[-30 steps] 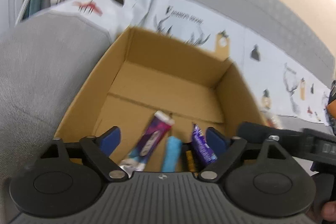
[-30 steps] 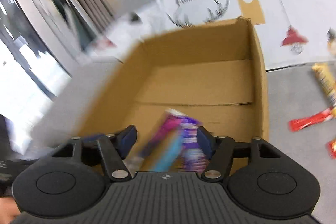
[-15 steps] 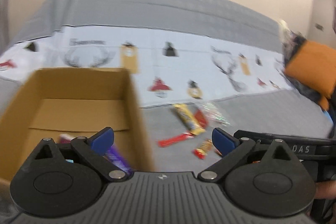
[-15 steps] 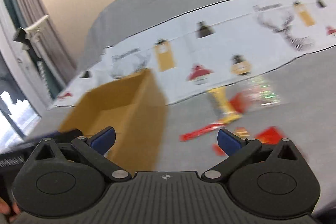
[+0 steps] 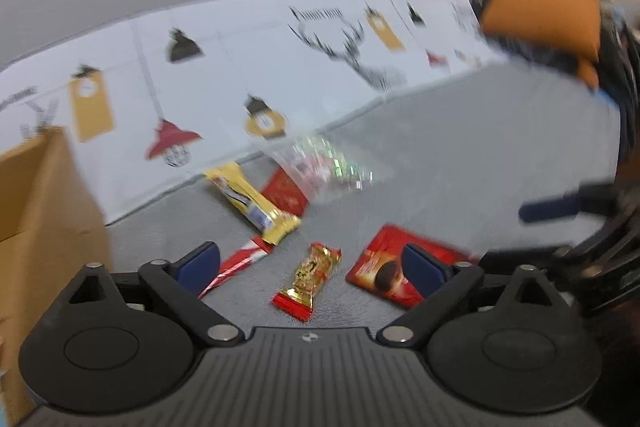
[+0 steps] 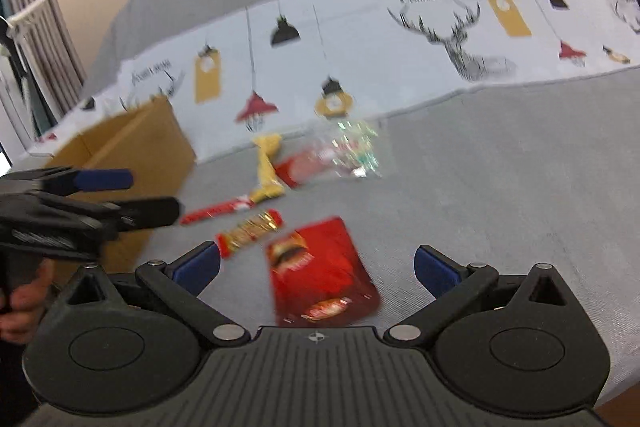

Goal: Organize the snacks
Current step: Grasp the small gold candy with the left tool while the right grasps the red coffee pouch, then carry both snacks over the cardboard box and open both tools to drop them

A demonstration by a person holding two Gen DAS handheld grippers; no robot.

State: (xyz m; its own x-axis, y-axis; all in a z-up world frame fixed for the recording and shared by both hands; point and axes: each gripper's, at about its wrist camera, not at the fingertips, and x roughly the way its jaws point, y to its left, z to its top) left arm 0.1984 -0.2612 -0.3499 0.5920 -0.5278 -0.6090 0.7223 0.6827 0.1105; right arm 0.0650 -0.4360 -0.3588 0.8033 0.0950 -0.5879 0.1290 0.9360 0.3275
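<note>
1. You are working over a grey fabric surface (image 6: 500, 187), backed by a white printed cloth (image 6: 360, 39) with a stag's head, hanging lamps and yellow tags; a beige wall rises behind, and grey curtains (image 6: 24, 7) hang at the far left of your right view.
2. The cardboard box (image 6: 132, 147) stands open to your left, well apart from the loose snacks; an orange cushion (image 5: 544, 7) sits far right.
3. The snacks lie scattered on the grey fabric: a red packet (image 6: 320, 267) nearest your right gripper, a clear crinkly bag (image 6: 352, 151) farthest back, a yellow bar (image 5: 252, 203), a thin red stick (image 5: 236, 263) and a small red-and-gold bar (image 5: 308, 277).
4. Your left gripper (image 5: 310, 263) is spread wide and holds nothing, with the red-and-gold bar below its gap.
5. Your right gripper (image 6: 316, 265) is equally spread and empty above the red packet.
6. Motion blur leaves the wrapper labels and the cloth's lettering unreadable.
</note>
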